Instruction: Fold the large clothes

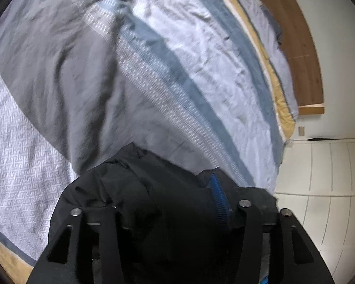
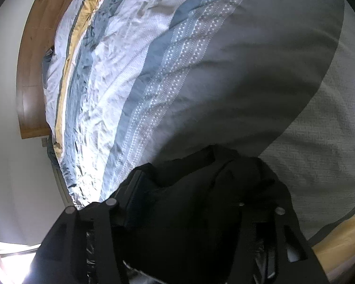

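Observation:
A black garment (image 1: 153,189) with a blue ribbed trim (image 1: 219,194) is bunched between the fingers of my left gripper (image 1: 175,215), which is shut on it, held above the bed. The same black garment (image 2: 201,201) fills the jaws of my right gripper (image 2: 194,213), also shut on it. The fabric drapes over both grippers and hides the fingertips. Most of the garment hangs below the views.
A bed with a striped grey, blue, white and yellow duvet (image 1: 153,71) lies beneath, also in the right wrist view (image 2: 177,71). A wooden headboard (image 1: 303,47) is at the far end. White wall and cabinet panels (image 1: 331,177) stand beside the bed.

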Motion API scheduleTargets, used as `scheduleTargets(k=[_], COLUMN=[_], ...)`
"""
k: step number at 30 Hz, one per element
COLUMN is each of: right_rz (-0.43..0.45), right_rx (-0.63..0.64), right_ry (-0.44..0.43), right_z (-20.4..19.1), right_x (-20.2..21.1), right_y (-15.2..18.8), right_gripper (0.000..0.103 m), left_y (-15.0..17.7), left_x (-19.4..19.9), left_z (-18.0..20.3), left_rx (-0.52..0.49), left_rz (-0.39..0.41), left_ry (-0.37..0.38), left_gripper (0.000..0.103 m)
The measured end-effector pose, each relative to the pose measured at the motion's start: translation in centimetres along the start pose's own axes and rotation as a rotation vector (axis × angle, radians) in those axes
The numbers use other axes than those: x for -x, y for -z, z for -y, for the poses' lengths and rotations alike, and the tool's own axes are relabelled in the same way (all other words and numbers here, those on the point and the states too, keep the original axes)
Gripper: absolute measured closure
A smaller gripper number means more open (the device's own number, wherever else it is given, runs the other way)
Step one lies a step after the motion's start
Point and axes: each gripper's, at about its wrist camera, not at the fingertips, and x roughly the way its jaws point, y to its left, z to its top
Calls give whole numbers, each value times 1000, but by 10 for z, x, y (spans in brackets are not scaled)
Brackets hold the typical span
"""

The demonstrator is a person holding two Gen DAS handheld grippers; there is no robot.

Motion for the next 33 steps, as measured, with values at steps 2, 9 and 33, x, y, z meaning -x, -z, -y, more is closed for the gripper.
scheduleTargets(k=[2,9,33], right_rz=[4,23,161], right_rx=[-10,-51,108], right_ry=[-14,-72,-176], right_z=[-1,1,-31], right_x=[3,18,121], right_y=[-2,-4,3], right_gripper=[50,47,35], left_y=[-4,-8,12], left_x=[7,18,96], left_z=[3,14,44], left_rx=[5,-19,-186], left_rz=[18,43,205], left_ry=[21,21,-13], left_gripper=[42,36,25])
